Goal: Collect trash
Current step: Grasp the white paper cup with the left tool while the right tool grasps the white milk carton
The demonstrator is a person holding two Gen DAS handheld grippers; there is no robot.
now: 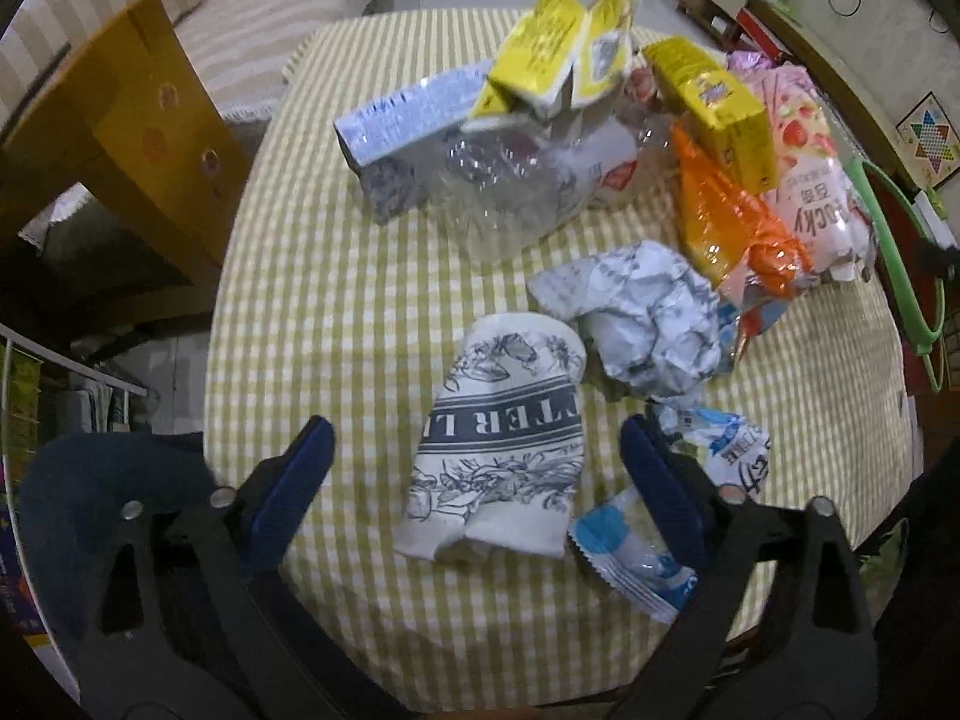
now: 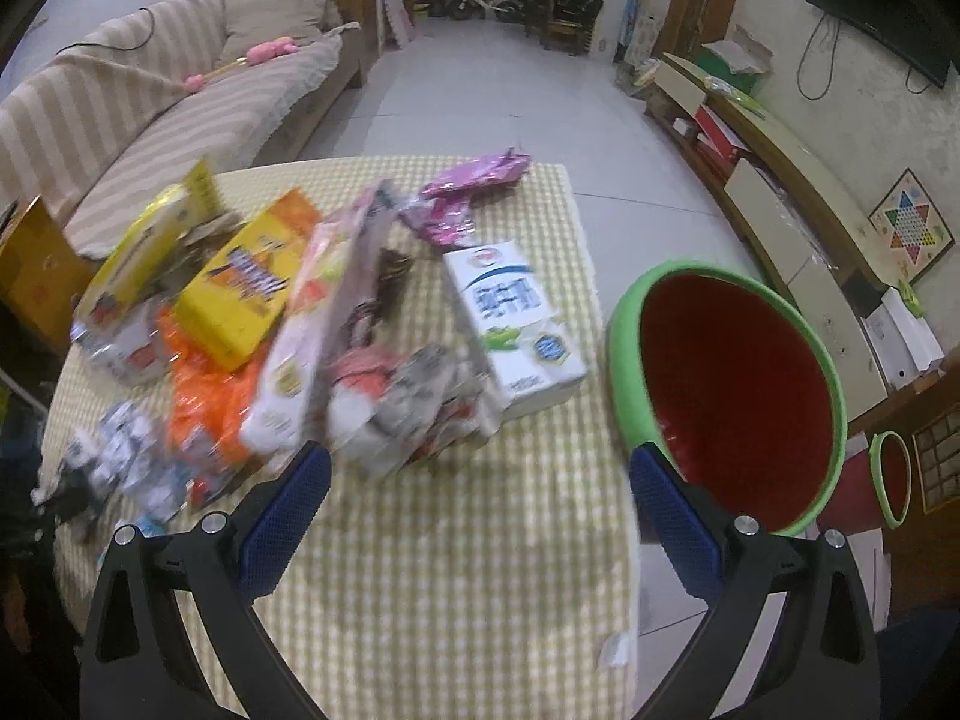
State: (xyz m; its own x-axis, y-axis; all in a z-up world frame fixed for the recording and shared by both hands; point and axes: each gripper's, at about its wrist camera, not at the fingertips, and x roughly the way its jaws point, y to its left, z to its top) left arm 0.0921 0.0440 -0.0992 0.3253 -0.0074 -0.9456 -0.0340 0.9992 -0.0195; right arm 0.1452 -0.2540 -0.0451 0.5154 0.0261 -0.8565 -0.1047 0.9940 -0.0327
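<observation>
Left wrist shows our left gripper (image 1: 477, 456) spread wide astride a flattened cup (image 1: 504, 444) on the table (image 1: 336, 312), ready to clench; right wrist shows our right gripper (image 2: 480, 483) empty, gaping between trash (image 2: 336, 348) and bin (image 2: 624, 360).

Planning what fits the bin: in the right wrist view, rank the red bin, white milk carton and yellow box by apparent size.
1. Red bin, clearly largest, though nearest the camera.
2. and 3. White milk carton and yellow box look about alike; I won't rank them.

Near tablecloth (image 2: 456, 570) bare — trash pile (image 2: 288, 330) beyond
</observation>
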